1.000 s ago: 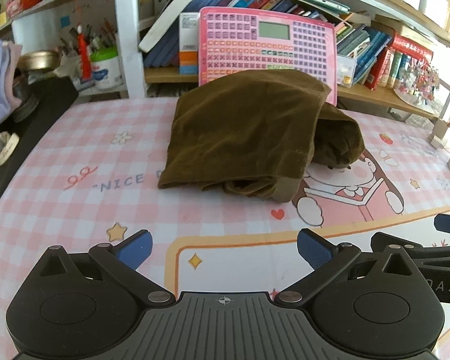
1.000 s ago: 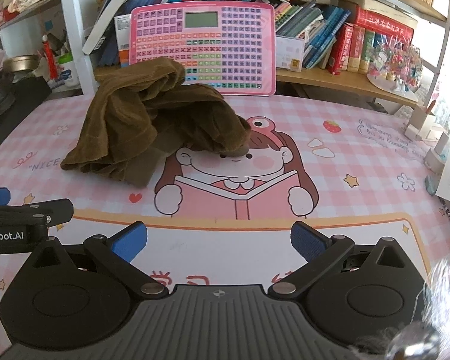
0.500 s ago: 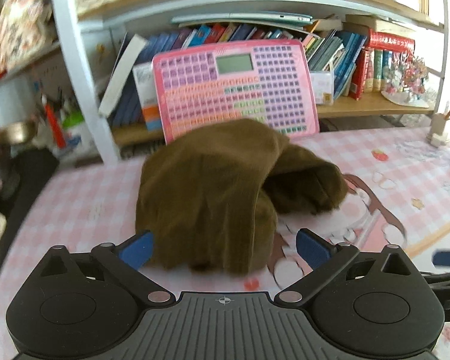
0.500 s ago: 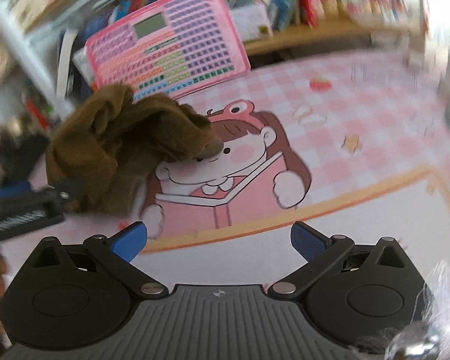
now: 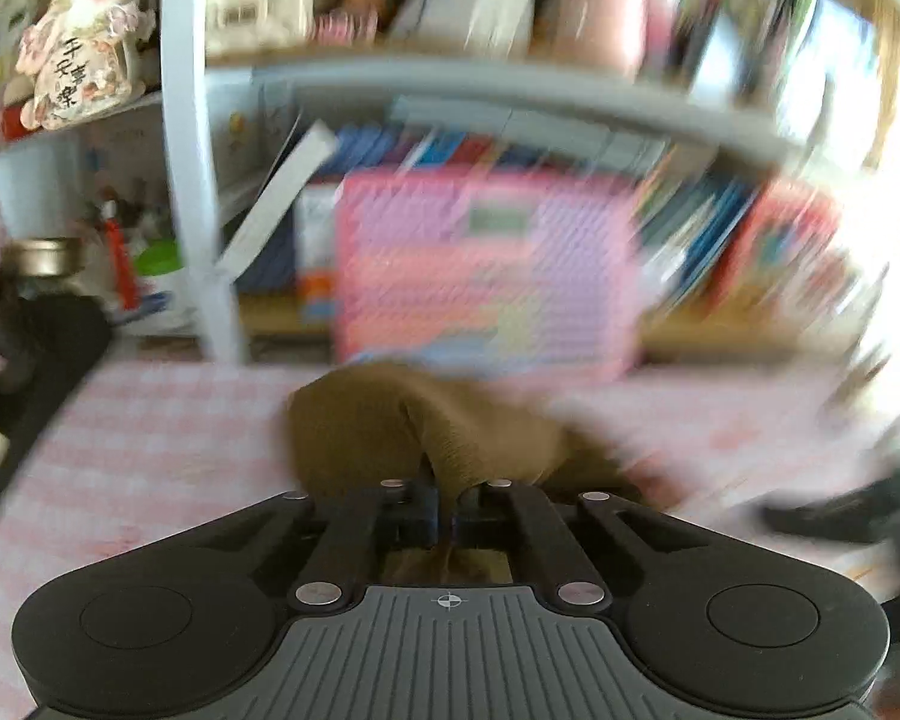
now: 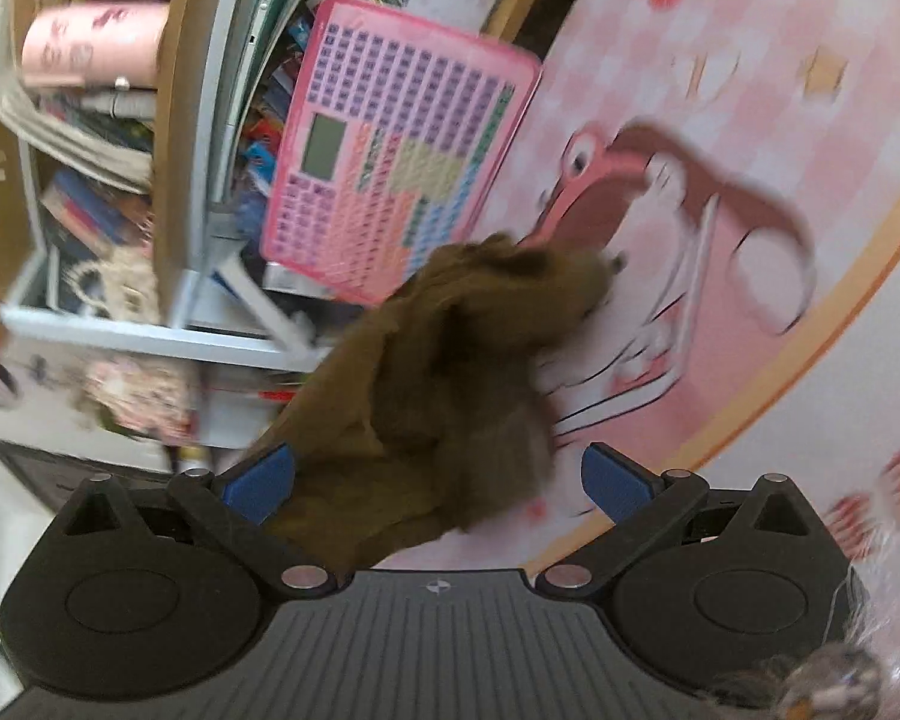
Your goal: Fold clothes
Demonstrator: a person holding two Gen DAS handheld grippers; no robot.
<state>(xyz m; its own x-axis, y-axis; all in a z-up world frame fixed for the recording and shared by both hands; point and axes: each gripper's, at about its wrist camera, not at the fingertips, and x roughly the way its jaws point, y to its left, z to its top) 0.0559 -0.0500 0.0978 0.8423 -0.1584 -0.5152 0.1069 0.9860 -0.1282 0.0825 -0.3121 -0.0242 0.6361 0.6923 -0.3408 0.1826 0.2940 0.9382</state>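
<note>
A brown garment (image 5: pixel 390 432) lies crumpled on the pink checked table mat (image 5: pixel 150 432). My left gripper (image 5: pixel 447 516) is shut on a fold of the garment, which rises between its fingers. In the right wrist view the garment (image 6: pixel 438 372) hangs bunched between the open blue-tipped fingers (image 6: pixel 258 474) of my right gripper (image 6: pixel 438 474), which is tilted sideways and not closed on the cloth. The left view is blurred by motion.
A pink toy keyboard tablet (image 5: pixel 486 264) leans against the bookshelf (image 5: pixel 510 78) behind the garment; it also shows in the right wrist view (image 6: pixel 402 150). A white shelf post (image 5: pixel 198 180) stands left. The mat's cartoon girl print (image 6: pixel 660 240) lies right of the garment.
My left gripper moved forward onto the garment and shut on it. My right gripper swung left and rolled sideways, closing in on the garment, still open.
</note>
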